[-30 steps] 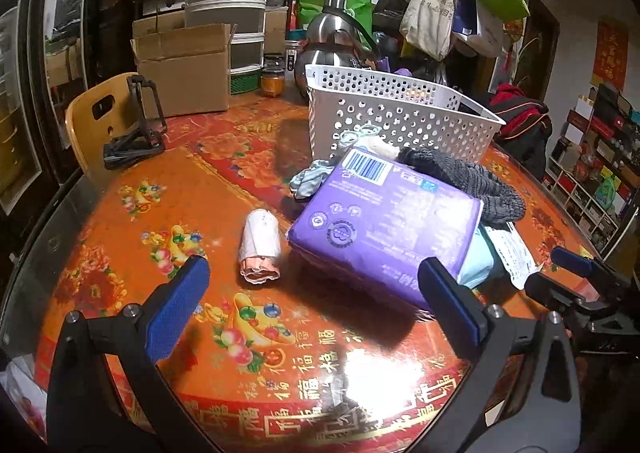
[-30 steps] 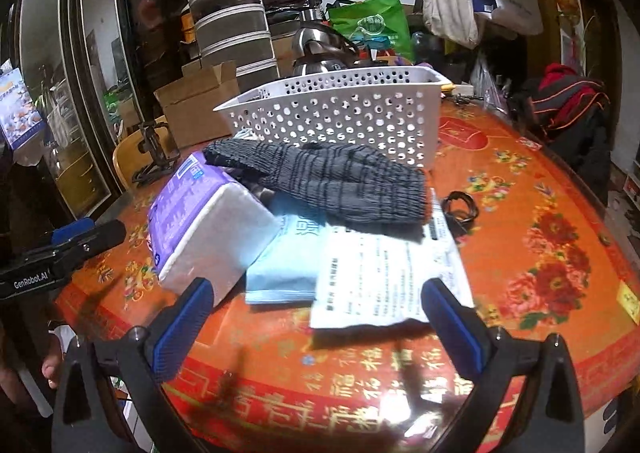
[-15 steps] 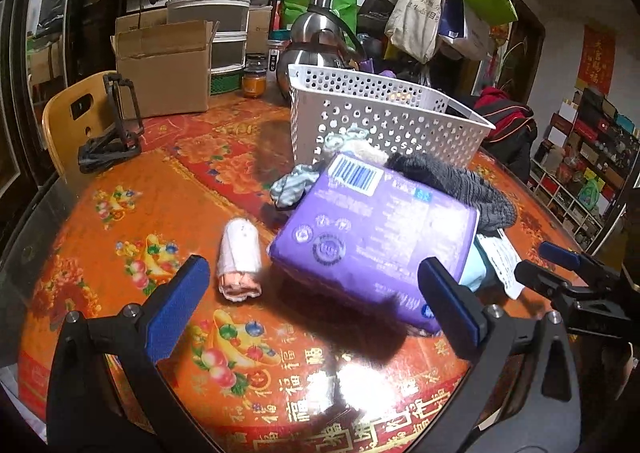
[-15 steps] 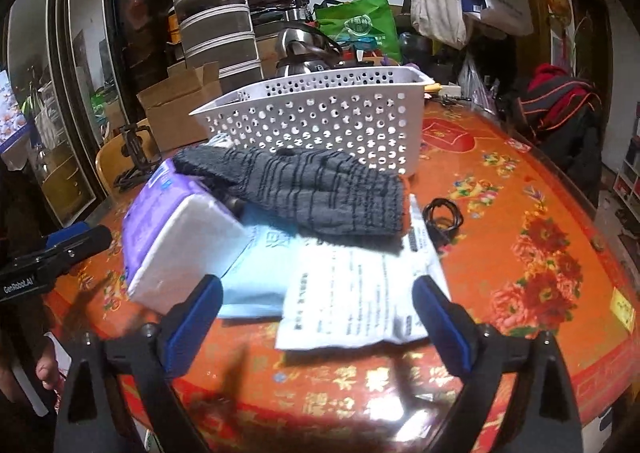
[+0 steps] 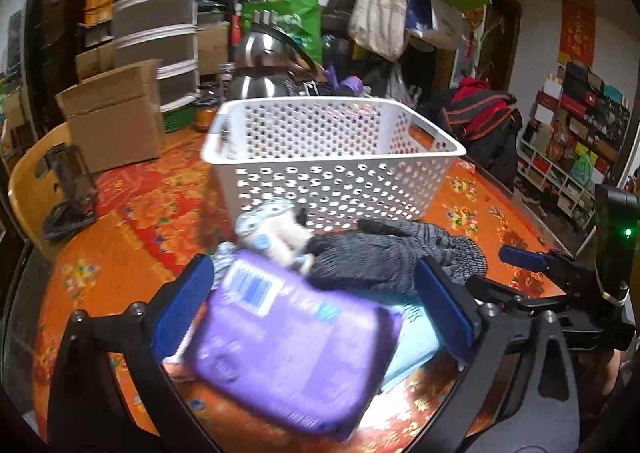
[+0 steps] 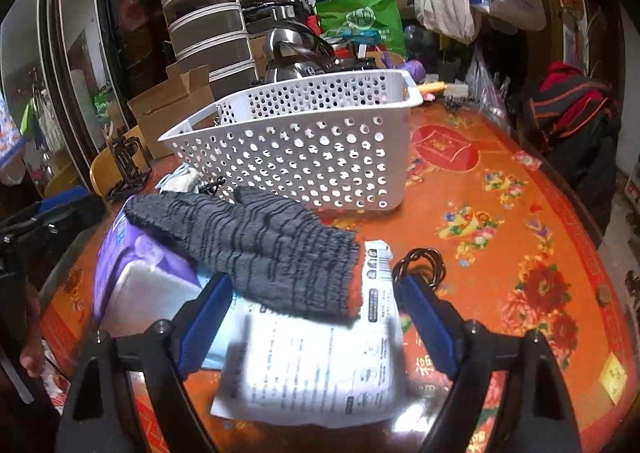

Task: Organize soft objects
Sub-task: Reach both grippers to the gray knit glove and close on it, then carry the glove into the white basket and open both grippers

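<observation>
Cardboard box sits mid-left, gray stacked drawers behind it, steel kettle top center. Tote bags hang upper right, small black cable coil lower right on the red floral table.

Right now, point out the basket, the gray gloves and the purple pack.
basket (image 5: 332, 177): left wrist view, on its perforated front wall.
gray gloves (image 6: 260, 245): right wrist view, on the middle of the knit.
purple pack (image 5: 296, 349): left wrist view, on the middle of its top face.
</observation>
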`<state>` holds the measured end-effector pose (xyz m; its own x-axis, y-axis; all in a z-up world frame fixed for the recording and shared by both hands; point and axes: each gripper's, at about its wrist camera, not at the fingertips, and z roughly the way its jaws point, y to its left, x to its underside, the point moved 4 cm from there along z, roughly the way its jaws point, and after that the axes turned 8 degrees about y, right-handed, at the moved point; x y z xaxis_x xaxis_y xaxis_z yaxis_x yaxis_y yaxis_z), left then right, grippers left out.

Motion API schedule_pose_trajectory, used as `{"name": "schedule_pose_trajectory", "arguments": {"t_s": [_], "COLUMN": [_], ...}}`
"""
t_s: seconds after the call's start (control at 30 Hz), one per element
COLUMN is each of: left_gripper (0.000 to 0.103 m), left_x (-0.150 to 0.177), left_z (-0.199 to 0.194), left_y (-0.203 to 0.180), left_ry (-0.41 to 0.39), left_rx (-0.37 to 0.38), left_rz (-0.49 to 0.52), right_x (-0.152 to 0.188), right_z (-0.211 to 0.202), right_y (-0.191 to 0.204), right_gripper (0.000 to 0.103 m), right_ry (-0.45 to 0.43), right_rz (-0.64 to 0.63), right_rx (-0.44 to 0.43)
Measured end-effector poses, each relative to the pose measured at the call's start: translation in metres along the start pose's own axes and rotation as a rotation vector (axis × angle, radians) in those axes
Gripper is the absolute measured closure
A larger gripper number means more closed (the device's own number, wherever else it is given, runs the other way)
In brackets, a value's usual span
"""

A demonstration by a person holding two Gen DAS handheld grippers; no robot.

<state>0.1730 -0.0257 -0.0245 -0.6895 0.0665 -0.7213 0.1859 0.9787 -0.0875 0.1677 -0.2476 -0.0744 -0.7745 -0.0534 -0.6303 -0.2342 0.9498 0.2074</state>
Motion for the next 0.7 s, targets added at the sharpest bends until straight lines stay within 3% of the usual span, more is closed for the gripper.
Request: {"name": "schedule_pose_trajectory", "arguments": {"t_s": [0.03,0.1,0.23,0.37,0.47,0.5,0.57,0.7], "left_gripper": [0.011,0.024,0.038,0.075,0.087,0.089,0.090,0.091], "left_x": [-0.004,-0.008,-0.007,-0.005,-0.003,-0.003,-0.003,-0.005], "left_z": [0.006,0.019,0.038,0.048,0.054,0.055,0.053,0.047], "left_y": [-0.007,-0.017,-0.021,-0.023,-0.019,-0.017,-0.013,-0.009], "left_ry": [0.013,0.035,0.077,0.093,0.112,0.112,0.109,0.091], "left_rx": [0.002,0.001,0.009,0.005,0.019,0.017,0.025,0.035], "left_rz": [0.010,0.023,0.025,0.034,0.026,0.026,0.016,0.010], "right_x": [-0.001,-0.002,-0.003,-0.003,-0.004,-0.005,-0.010,-0.016], "right_z": [0.002,0.007,0.018,0.026,0.023,0.021,0.015,0.006], "right_y": [-0.003,-0.007,-0.006,-0.001,0.003,0.003,0.002,0.006], "right_gripper": [0.018,0.021,0.034,0.059,0.071,0.073,0.088,0.090], "right_ry": [0.005,0.009,0.032,0.047,0.030,0.024,0.009,-0.006], "right_rz": [0.008,0.019,0.011,-0.009,-0.028,-0.030,-0.037,-0.057], "right_rx": [-0.010,-0.032,-0.062,-0.087,-0.071,-0.069,-0.060,-0.055]}}
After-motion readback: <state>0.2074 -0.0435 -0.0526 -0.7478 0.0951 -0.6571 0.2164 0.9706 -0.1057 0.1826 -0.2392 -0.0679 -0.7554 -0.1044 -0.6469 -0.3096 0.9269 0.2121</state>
